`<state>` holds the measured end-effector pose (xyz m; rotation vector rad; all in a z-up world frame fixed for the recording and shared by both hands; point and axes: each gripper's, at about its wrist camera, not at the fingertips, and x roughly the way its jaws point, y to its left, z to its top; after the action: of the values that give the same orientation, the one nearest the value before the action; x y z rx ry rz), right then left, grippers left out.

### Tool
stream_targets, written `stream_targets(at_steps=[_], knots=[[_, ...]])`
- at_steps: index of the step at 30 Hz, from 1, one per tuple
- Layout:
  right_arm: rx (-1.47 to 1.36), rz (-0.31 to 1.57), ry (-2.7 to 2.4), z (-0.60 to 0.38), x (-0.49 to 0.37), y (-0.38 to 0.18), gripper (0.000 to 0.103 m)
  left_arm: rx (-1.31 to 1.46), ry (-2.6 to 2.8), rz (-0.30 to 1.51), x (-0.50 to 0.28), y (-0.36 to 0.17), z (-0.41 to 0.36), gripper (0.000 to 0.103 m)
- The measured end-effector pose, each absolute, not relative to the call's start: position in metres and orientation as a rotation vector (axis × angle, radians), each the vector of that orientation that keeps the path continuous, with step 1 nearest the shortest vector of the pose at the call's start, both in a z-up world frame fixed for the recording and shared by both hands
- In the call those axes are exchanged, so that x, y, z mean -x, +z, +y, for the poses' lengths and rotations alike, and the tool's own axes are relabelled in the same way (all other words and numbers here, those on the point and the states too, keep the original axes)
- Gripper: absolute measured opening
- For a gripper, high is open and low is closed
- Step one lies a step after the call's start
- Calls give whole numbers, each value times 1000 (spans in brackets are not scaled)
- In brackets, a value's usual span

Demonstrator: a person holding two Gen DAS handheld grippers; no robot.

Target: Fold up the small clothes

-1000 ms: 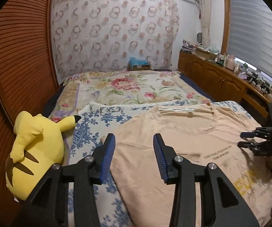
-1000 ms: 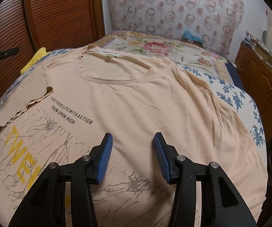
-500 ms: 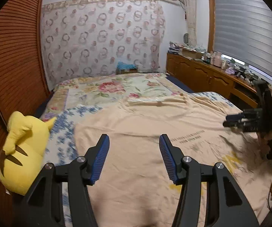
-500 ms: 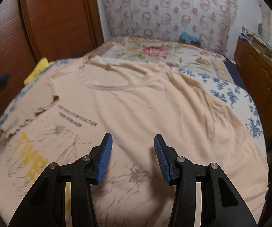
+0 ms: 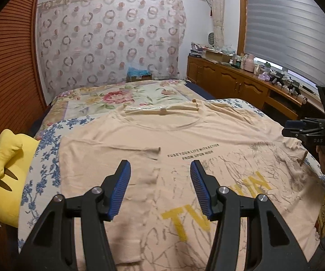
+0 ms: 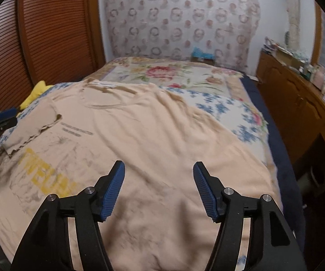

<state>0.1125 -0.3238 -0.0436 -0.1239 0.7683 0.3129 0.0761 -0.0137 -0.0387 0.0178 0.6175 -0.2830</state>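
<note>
One peach T-shirt (image 5: 198,135) lies spread face up on the bed (image 5: 126,97), directly ahead of and beneath both tools, its neckline at the far end. One sleeve (image 5: 108,155) is folded inward over the chest, just ahead of the left hand-held gripper (image 5: 160,188), whose two blue-padded jaws stand wide apart above the fabric, holding nothing. The right hand-held gripper (image 6: 159,189) likewise hovers wide open and empty over the shirt's plain side; the view there is blurred. One yellow plush toy (image 5: 9,176) sits off to the left of the left hand-held gripper, beside the shirt. One wooden cabinet (image 6: 298,106) runs along to the right of the right hand-held gripper.
</note>
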Motion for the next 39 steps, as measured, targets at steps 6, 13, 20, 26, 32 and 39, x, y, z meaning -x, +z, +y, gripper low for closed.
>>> stream_targets(at_steps=[6,13,20,26,32,39], knots=[[105,767,228,-362,-96,-49,65,-16,-317,630,-71,-41,-26,54],[86,790,146,-400,-88,-54,65,-30,-347,666,-67,-50,-44,54],[51,837,85,-427,-84,-66,65,-41,-375,679,-63,-52,-57,54],[25,887,101,-432,-90,-79,65,-54,-404,687,-58,-52,-69,54],[42,890,94,-431,-91,-82,65,-69,-430,700,-53,-55,-80,54],[108,868,54,-427,-88,-82,50,-75,-430,720,-55,-57,-83,54]])
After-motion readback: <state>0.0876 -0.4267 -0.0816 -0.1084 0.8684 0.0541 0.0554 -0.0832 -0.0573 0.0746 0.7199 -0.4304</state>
